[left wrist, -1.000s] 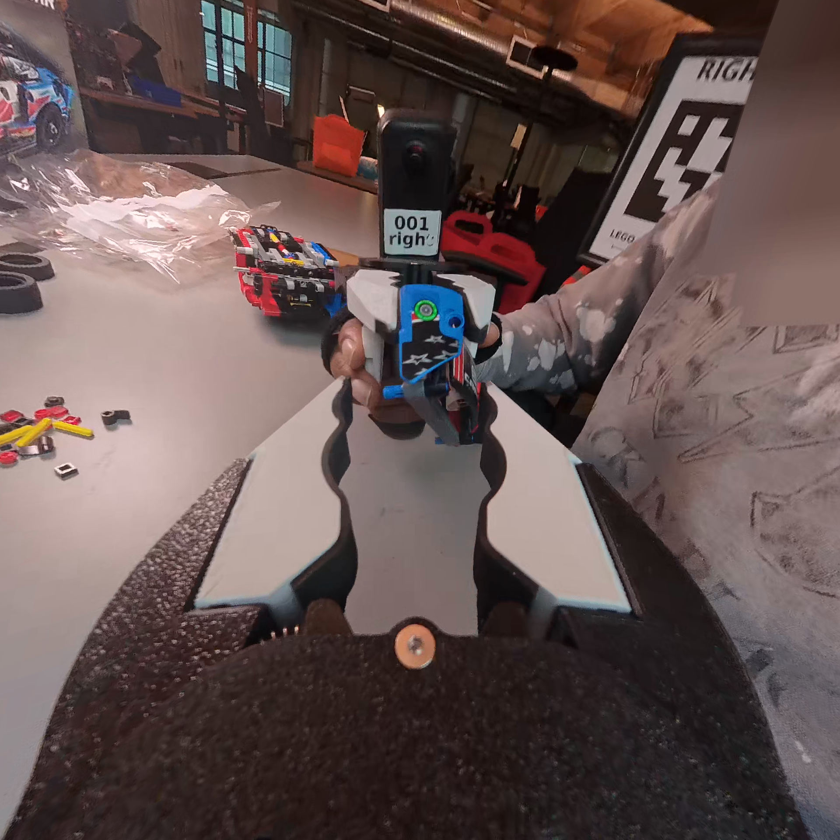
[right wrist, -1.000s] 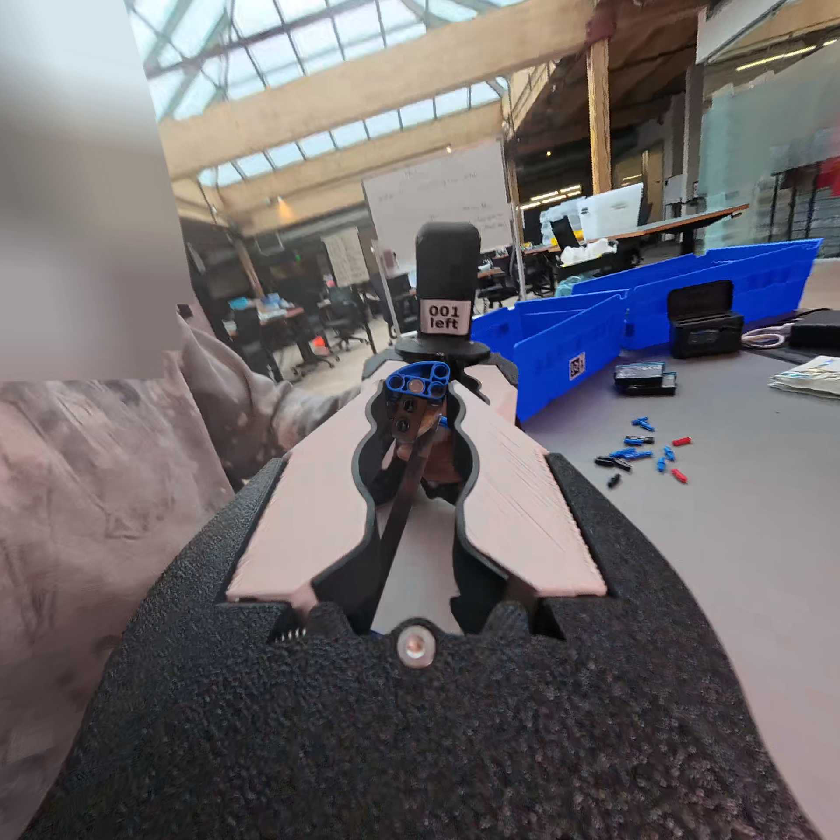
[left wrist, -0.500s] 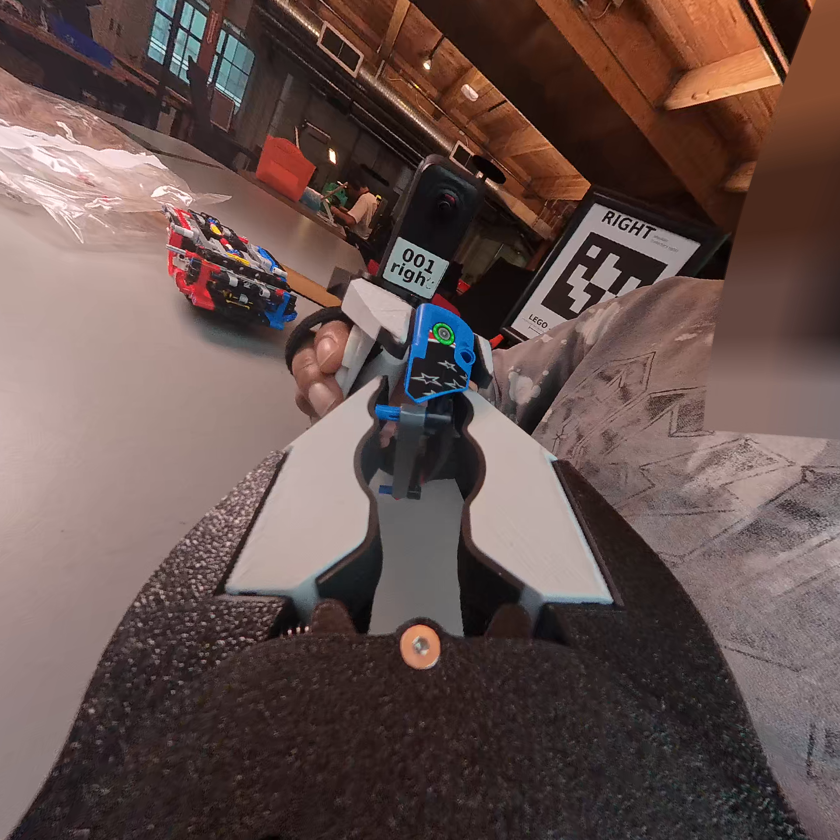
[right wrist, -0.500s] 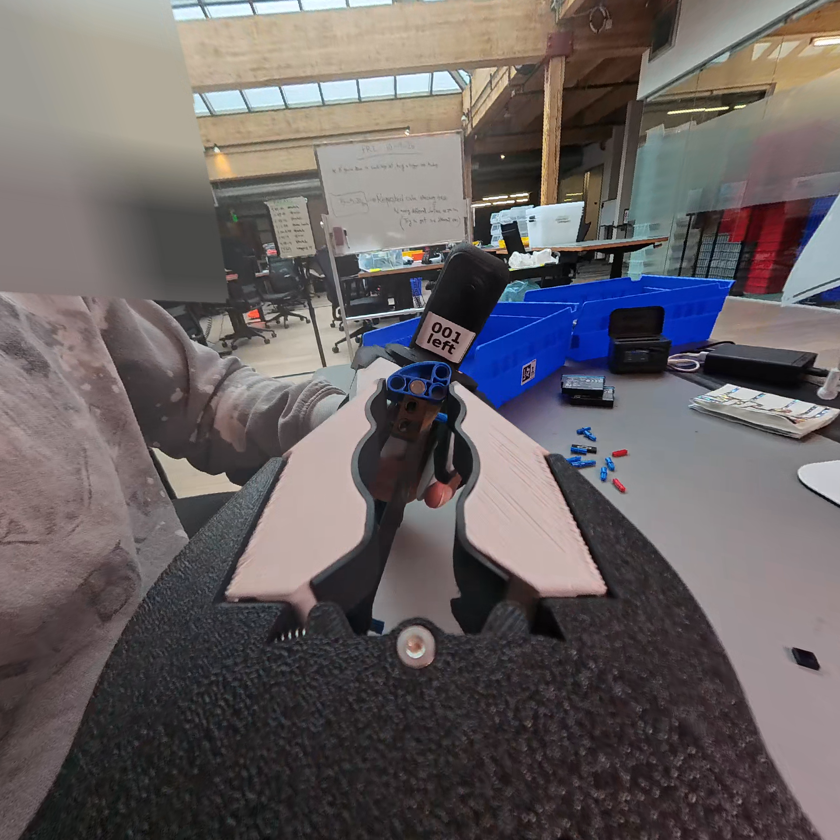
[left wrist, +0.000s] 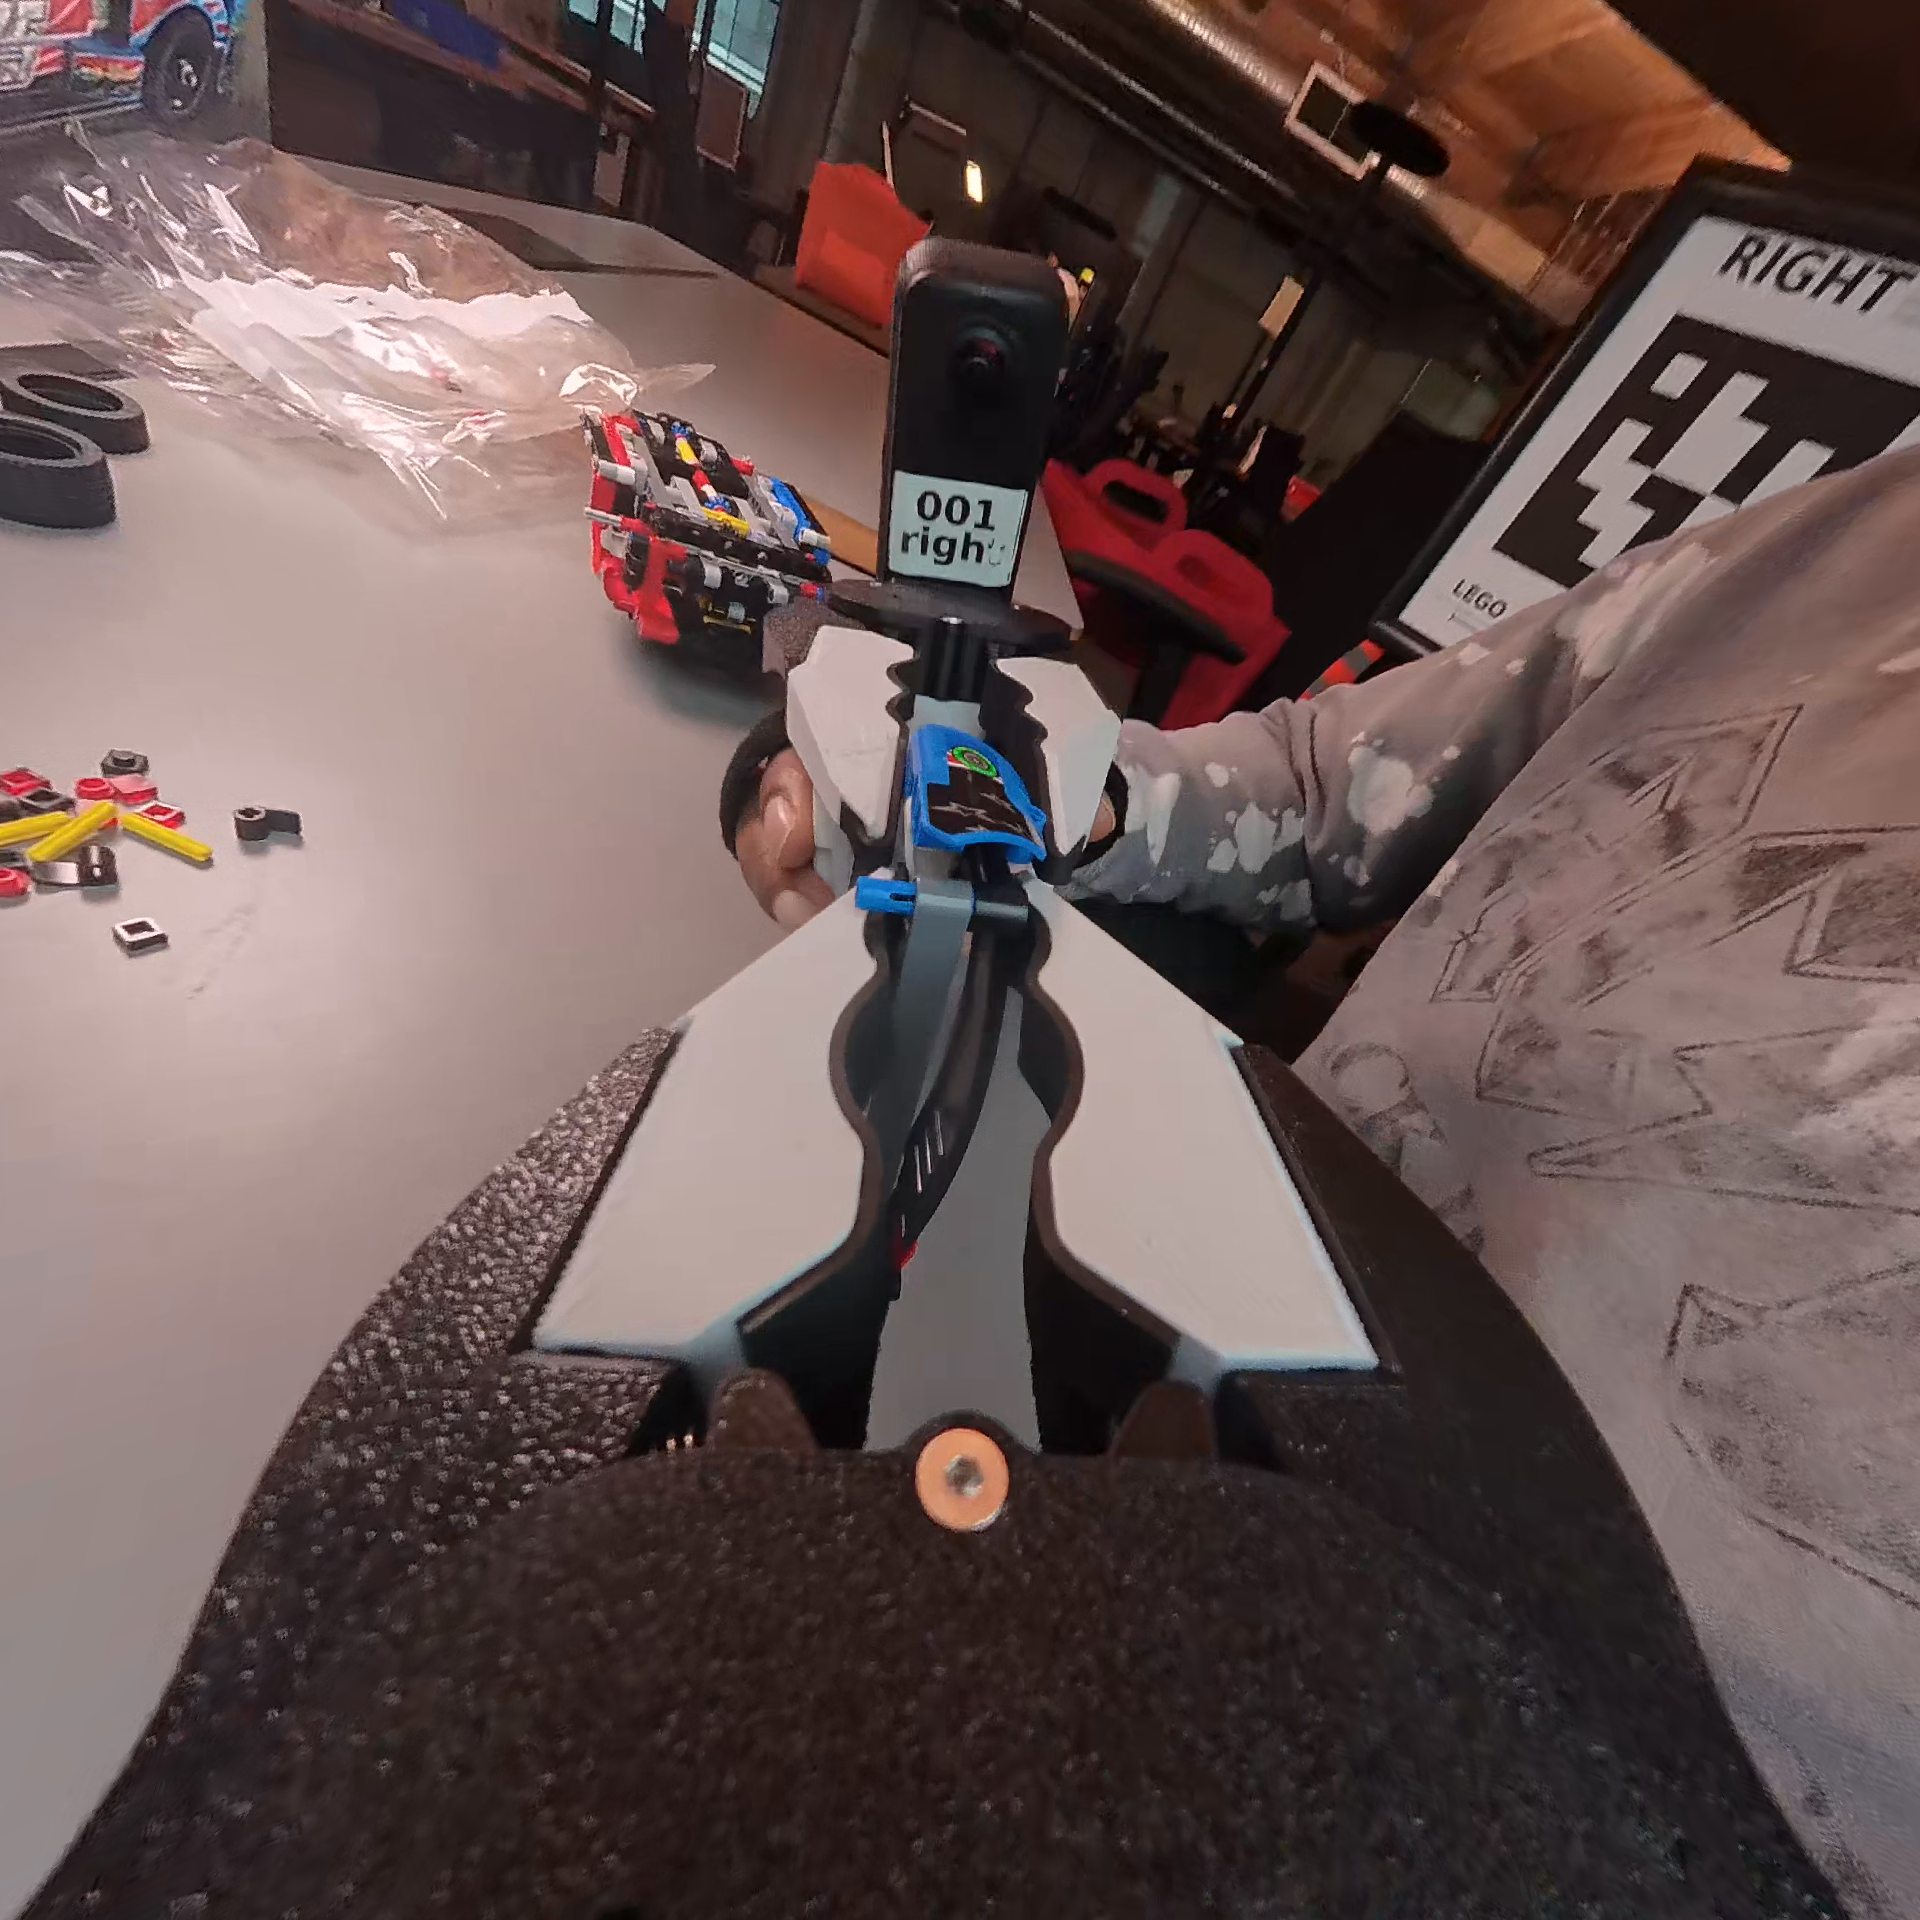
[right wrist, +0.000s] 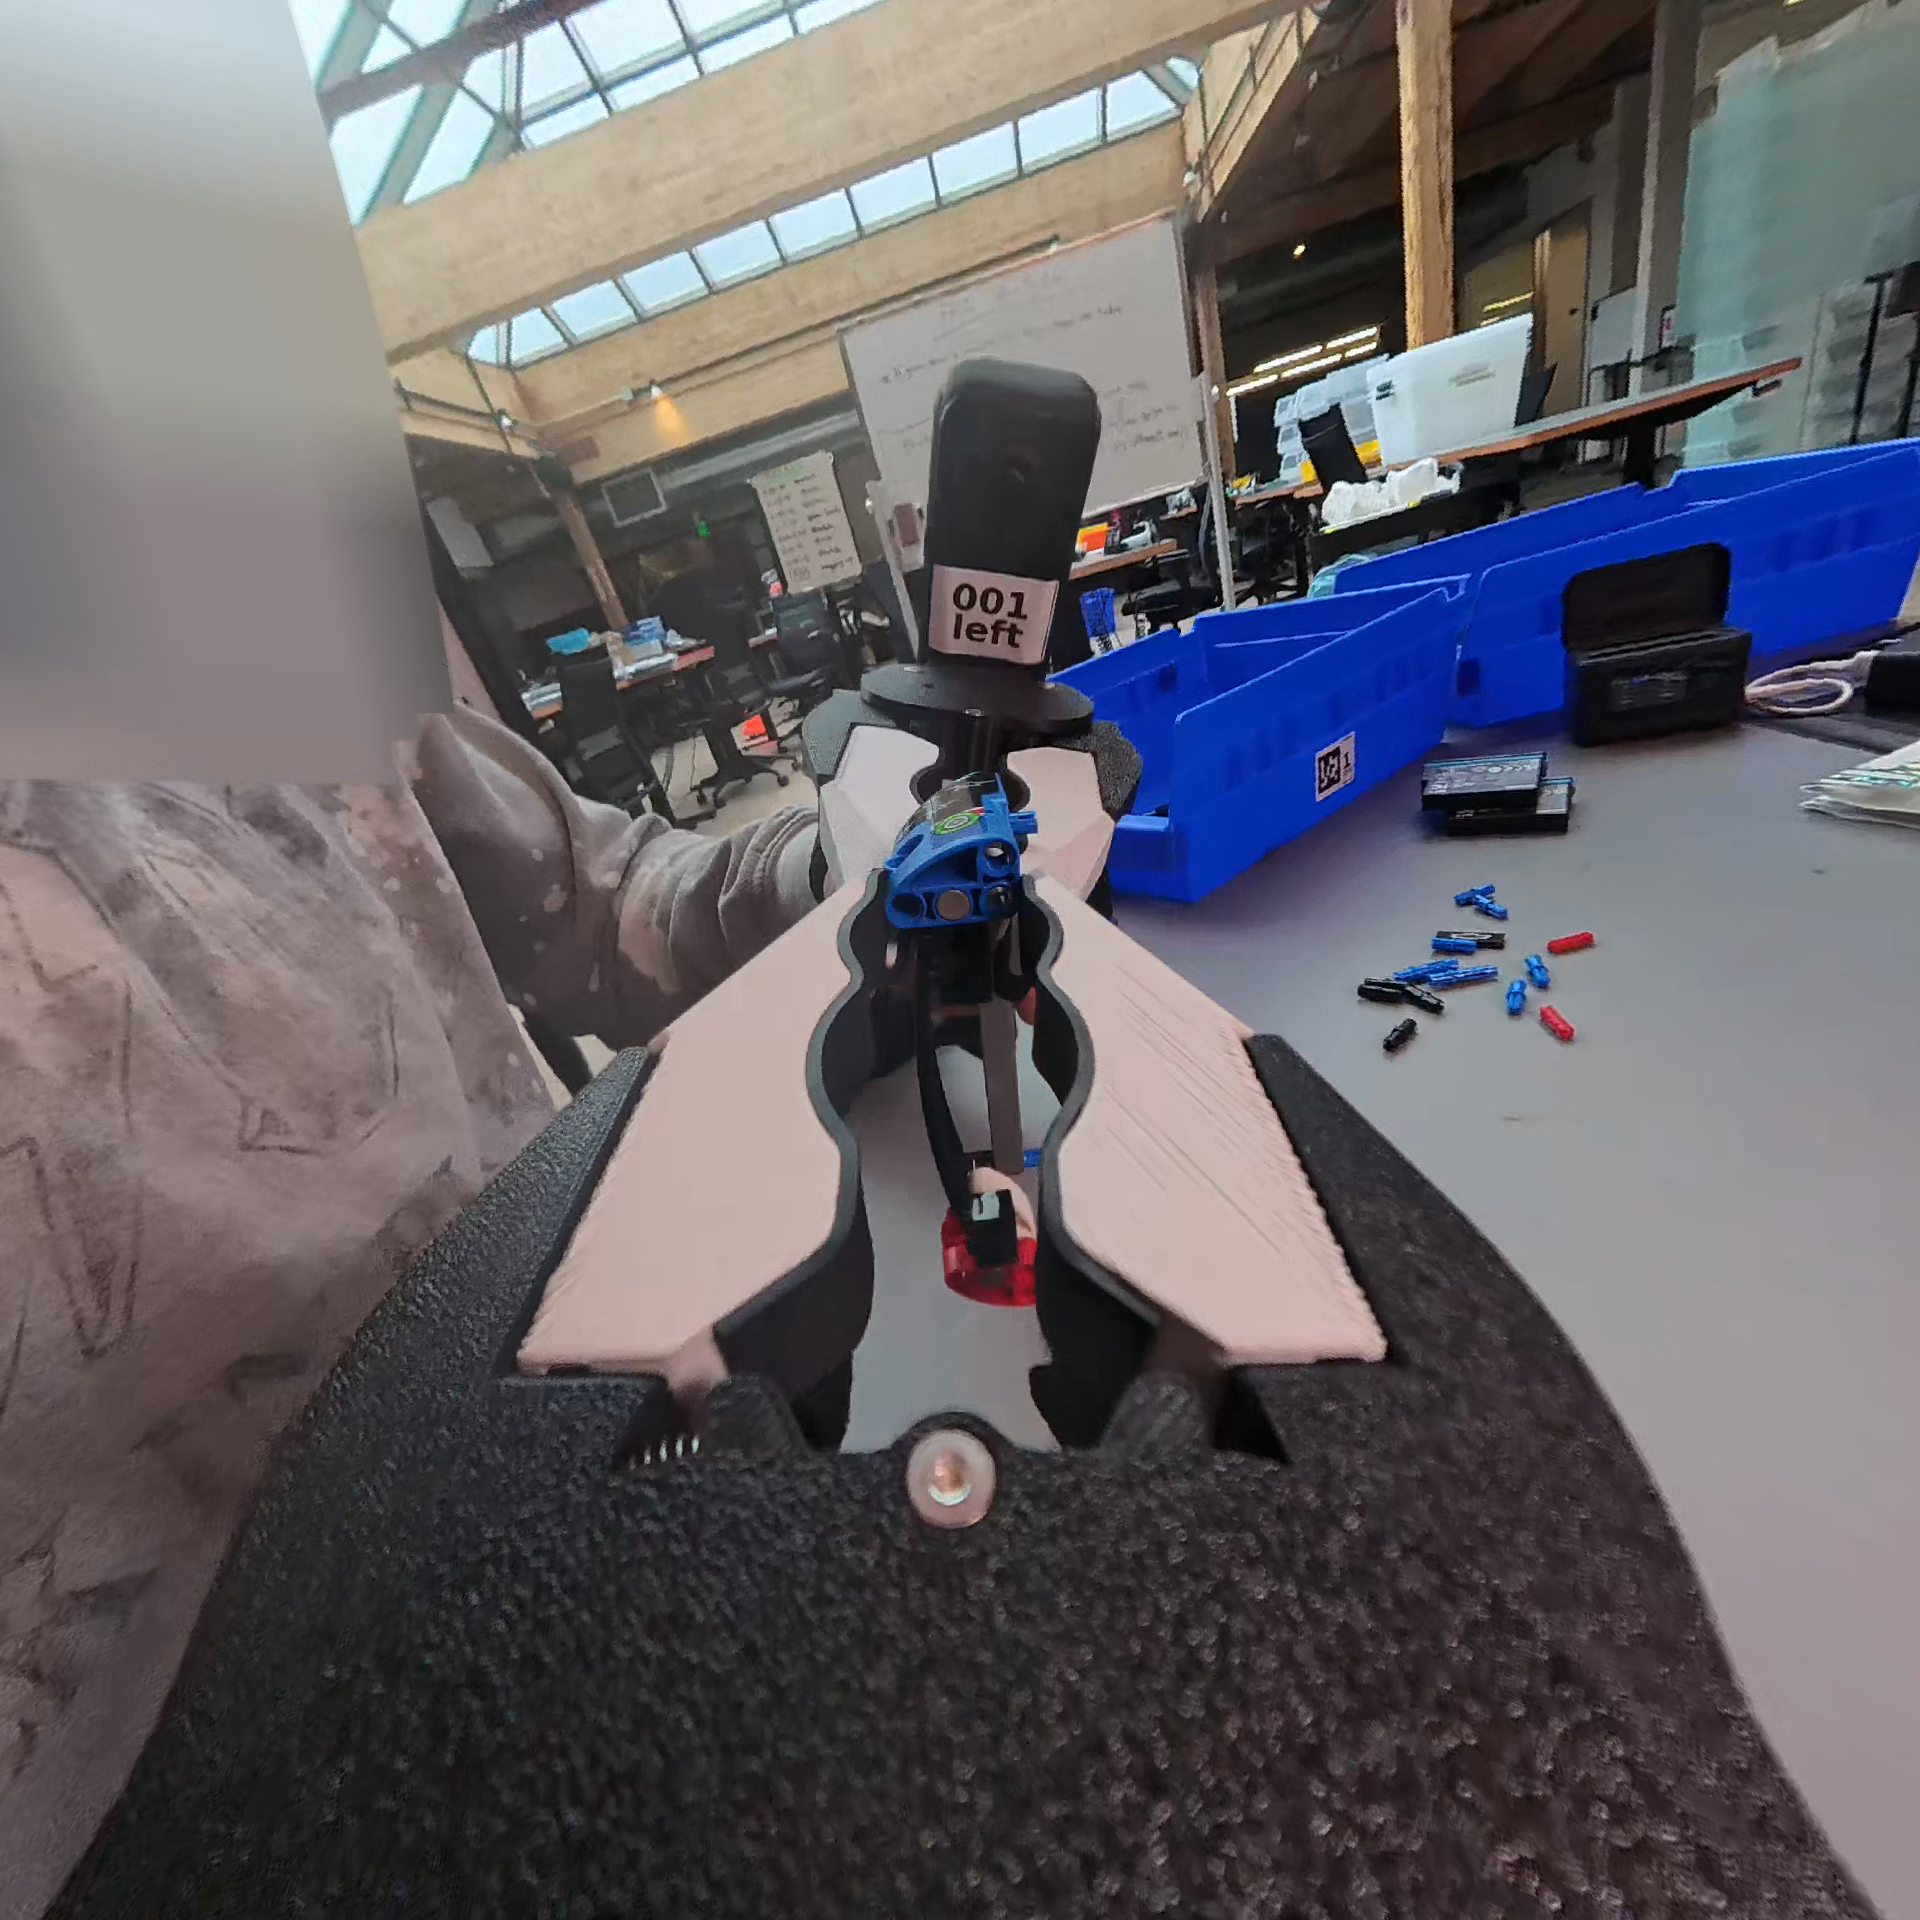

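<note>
Left wrist view, grey table (left wrist: pixel 436 1039), timber-beamed workshop

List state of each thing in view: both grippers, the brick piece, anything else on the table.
left gripper: shut on brick assembly
right gripper: shut on brick assembly
brick assembly: held in the air between both grippers, blue end up
toy car chassis: part-built, resting on table
tyres: loose, lying flat
plastic bag: opened, crumpled
small black case: lid up
blue pins: scattered loose
</note>
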Demonstrator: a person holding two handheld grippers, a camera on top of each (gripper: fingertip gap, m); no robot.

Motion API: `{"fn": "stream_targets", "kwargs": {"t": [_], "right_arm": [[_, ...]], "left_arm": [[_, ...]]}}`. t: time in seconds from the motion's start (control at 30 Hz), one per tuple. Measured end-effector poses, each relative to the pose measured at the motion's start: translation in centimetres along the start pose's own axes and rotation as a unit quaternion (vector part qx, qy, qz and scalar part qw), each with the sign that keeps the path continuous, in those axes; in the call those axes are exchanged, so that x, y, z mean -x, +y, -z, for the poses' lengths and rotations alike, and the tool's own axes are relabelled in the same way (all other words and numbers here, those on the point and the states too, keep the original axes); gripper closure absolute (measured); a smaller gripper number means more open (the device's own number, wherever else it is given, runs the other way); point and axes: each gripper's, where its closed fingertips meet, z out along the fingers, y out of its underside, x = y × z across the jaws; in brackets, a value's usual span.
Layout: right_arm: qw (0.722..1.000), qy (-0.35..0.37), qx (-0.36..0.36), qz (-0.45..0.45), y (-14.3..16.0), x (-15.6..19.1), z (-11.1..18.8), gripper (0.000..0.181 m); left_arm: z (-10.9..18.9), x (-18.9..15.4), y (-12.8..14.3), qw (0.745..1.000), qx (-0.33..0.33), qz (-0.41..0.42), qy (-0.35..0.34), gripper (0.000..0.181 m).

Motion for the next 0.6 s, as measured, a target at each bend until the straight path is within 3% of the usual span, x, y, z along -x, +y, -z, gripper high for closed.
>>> {"fn": "stream_targets", "kwargs": {"t": [0.17,0.27,0.6], "right_arm": [[0.994,0.001,0.054,0.096,0.4,1.0,0.0,0.153],[0.991,0.001,0.051,0.121,0.1,1.7,-0.2,0.156],[0.997,-0.025,0.038,0.07,-0.5,1.7,0.3,0.157]], "left_arm": [[0.2,-0.6,0.9,0.993,0.047,-0.102,-0.028,0.166],[0.3,-1.3,0.6,0.996,0.04,-0.084,-0.008,0.167],[0.0,-1.4,-0.2,0.998,0.017,-0.055,-0.001,0.168]]}}
